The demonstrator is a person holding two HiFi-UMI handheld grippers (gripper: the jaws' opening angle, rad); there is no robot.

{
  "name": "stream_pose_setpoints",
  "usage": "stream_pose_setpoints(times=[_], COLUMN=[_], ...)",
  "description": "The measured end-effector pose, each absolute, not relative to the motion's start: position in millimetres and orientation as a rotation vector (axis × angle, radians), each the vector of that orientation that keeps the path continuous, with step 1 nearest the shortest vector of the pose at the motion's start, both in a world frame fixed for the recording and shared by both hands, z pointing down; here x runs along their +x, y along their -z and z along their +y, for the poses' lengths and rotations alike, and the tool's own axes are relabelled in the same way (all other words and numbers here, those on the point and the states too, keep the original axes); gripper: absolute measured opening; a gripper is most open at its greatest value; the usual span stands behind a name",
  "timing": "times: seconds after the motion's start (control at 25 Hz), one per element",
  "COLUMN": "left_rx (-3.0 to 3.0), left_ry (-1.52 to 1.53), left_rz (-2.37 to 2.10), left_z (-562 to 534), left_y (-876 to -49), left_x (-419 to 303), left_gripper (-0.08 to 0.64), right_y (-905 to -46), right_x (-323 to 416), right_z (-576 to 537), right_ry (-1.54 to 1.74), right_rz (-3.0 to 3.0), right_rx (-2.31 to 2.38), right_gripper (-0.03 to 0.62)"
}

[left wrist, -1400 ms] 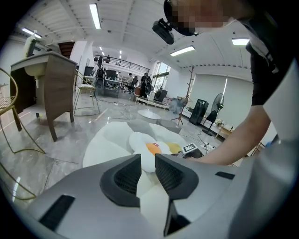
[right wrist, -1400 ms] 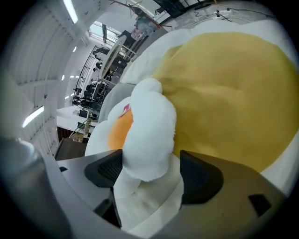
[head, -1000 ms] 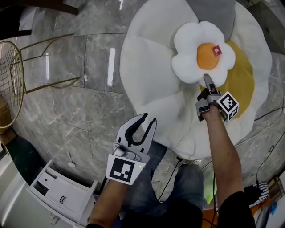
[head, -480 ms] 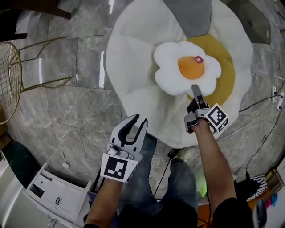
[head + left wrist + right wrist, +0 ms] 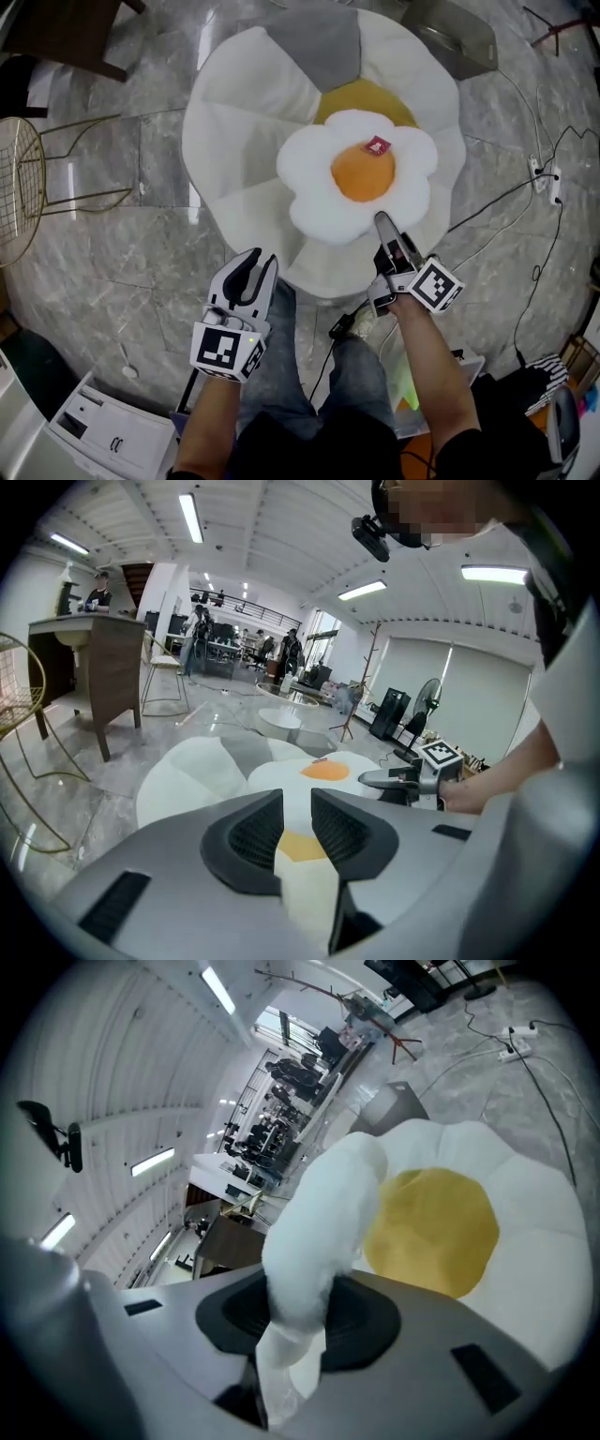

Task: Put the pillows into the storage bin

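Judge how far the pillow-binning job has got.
Done: nothing; no pillow sits in a storage bin. In hand: the right gripper, whose jaws have just been closing, pinches the edge of the small white flower-shaped plush pillow with an orange centre, over the large white flower cushion with a yellow centre. The left gripper is empty. Left: getting it binned.

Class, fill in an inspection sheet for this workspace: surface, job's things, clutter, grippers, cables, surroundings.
Surface: glossy grey marble floor.
Job's things: flower pillow held over the big cushion; grey bin beyond it, top right.
Clutter: nothing seen.
Grippers: right gripper has just closed on the pillow's petal; left gripper open, empty.
Cables: cable runs across the floor to a power strip at right.
Surroundings: wire chair left, white cabinet lower left.
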State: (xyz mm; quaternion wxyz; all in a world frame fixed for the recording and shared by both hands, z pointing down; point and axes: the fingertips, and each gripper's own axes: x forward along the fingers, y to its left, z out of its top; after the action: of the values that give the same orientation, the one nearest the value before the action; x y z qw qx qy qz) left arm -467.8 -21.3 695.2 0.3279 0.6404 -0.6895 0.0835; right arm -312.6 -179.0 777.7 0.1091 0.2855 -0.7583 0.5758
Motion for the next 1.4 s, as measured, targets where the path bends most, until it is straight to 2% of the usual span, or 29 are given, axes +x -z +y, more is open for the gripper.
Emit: stream_pose_setpoints(times=[0.44,0.8,1.08,1.4], left_rx=[1.976,2.048,2.158,2.41], left_ry=[-0.246,-0.137,-0.15,-0.157], left_rz=[-1.878,-2.059,-1.994,-1.776], left_z=[-91.9,-76.4,-52.1,-80.7], left_y=[-524.6,-383.4,-322.3,-301.3], left_x=[-388.4,-316.0,-263.5,-269.3], left_gripper=[0.104,0.106,0.106,0.106], right_y=[-581.3,-421.0,-347.3,-332.1], right_x=[-205.9,-145.1,-92.5,-71.5], right_z=[-205.0,-190.0,-152.2,-131.7], right_ry=[-1.637,-1.576,-1.568,-1.618], right_rz=[-2.529,-2.828,-2.894,-2.942], right_rx=[0.746,0.503,0.523,0.855], right_gripper=[0.137,0.137,0.137,0.137])
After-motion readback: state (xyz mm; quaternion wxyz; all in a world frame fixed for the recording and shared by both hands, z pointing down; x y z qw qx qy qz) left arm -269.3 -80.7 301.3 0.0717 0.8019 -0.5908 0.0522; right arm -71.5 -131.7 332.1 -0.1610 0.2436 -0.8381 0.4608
